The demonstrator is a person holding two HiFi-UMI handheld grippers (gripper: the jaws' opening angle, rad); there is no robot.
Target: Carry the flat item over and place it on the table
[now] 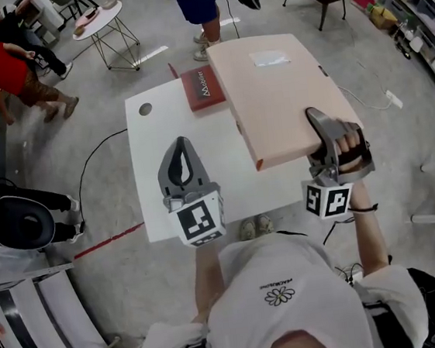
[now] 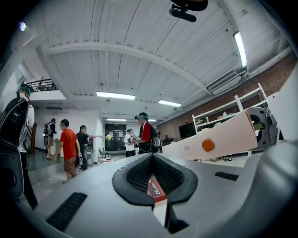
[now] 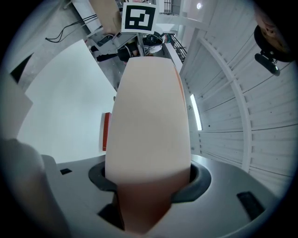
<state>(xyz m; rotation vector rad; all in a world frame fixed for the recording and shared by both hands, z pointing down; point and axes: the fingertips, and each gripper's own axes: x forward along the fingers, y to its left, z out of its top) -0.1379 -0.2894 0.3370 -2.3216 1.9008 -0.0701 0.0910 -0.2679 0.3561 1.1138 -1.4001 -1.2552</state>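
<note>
Right gripper [image 1: 319,119] clamps the near edge of the smooth pink rectangular board [image 1: 279,96], its length pointing away

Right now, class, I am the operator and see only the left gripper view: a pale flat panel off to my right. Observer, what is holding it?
Observer: The right gripper is clamped on the flat pink box near its near right corner; its own view shows the box between the jaws.
Operator: Is the box over the table?
Observer: Partly. In the head view its left part overlaps the white table, and the rest hangs past the table's right edge. I cannot tell whether it touches.
Operator: And where is my gripper?
Observer: The left gripper hangs over the table's near half, left of the box and apart from it.
</note>
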